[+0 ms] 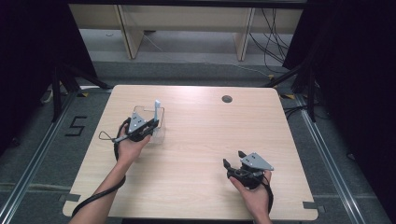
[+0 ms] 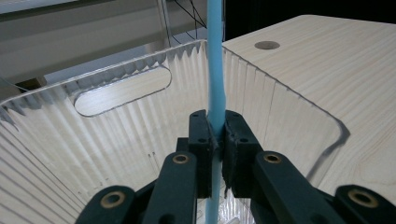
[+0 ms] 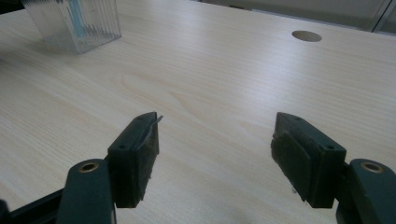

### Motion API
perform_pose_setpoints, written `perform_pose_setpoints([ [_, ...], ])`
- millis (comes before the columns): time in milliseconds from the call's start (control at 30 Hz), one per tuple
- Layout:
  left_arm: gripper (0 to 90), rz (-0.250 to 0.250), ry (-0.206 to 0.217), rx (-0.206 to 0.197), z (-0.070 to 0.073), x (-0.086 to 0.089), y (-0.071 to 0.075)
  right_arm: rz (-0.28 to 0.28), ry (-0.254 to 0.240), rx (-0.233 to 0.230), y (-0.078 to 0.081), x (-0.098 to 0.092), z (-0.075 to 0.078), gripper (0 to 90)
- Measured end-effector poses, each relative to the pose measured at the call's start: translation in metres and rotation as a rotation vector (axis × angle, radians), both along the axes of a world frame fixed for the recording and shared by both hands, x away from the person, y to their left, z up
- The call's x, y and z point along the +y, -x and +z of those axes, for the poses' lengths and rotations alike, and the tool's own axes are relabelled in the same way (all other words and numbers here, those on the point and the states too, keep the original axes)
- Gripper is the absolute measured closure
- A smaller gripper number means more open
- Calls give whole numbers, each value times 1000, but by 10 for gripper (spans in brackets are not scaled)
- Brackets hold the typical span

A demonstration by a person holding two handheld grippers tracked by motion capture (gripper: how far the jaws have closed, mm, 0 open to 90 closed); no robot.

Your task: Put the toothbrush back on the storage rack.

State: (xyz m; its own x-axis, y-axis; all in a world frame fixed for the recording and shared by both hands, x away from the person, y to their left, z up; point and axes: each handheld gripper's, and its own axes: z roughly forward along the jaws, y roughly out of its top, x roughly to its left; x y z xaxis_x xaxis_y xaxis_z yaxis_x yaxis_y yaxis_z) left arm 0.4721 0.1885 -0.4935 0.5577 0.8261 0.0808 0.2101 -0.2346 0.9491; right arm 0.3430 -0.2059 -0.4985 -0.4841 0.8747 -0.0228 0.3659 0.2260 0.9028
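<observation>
On the desk (image 1: 196,158), the clear ribbed bin (image 1: 156,122) sits at the left. The left gripper (image 2: 215,135) reaches inside it, fingers clamped on the upright blue stick (image 2: 215,70), whose long axis rises above the rim. The right gripper (image 3: 215,144) rests well apart, fingers spread and empty.

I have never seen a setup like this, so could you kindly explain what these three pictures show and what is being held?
A person at a wooden table holds a hand-held gripper in each hand. One picture looks down from above; the other two come from cameras riding on the grippers, looking along their black jaws. The left hand-held gripper is shut on a thin light-blue stick, held upright inside a clear ribbed container. The right hand-held gripper rests open with nothing between its jaws, above bare tabletop. A round hole sits near the table's far edge.
</observation>
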Motion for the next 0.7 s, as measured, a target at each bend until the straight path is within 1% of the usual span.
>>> perform_pose_setpoints([
  [100,813,-1,0,2,0,0,0,3,1,-2,0,0,0,329],
  [133,812,-2,0,3,0,-1,0,-1,-6,6,0,0,0,329],
  [200,814,-3,-2,4,0,-1,0,2,1,-3,0,0,0,329],
  [233,815,-3,-3,5,0,-1,0,3,-2,2,0,0,0,329],
  [400,805,-2,-6,4,0,-1,-1,3,2,-4,0,0,1,329],
  [433,802,0,-4,2,0,-1,-1,8,8,-12,0,0,0,329],
  [467,795,0,-4,0,0,-1,-1,-6,-17,21,2,2,1,329],
  [500,787,1,-4,-1,0,-1,-1,1,0,-1,0,0,0,329],
  [600,769,3,4,-7,1,0,-1,2,1,-1,0,1,0,329],
  [667,761,5,3,-8,2,0,0,4,-10,-5,0,1,0,329],
  [700,758,5,4,-9,2,0,0,5,-6,3,0,1,0,329],
])
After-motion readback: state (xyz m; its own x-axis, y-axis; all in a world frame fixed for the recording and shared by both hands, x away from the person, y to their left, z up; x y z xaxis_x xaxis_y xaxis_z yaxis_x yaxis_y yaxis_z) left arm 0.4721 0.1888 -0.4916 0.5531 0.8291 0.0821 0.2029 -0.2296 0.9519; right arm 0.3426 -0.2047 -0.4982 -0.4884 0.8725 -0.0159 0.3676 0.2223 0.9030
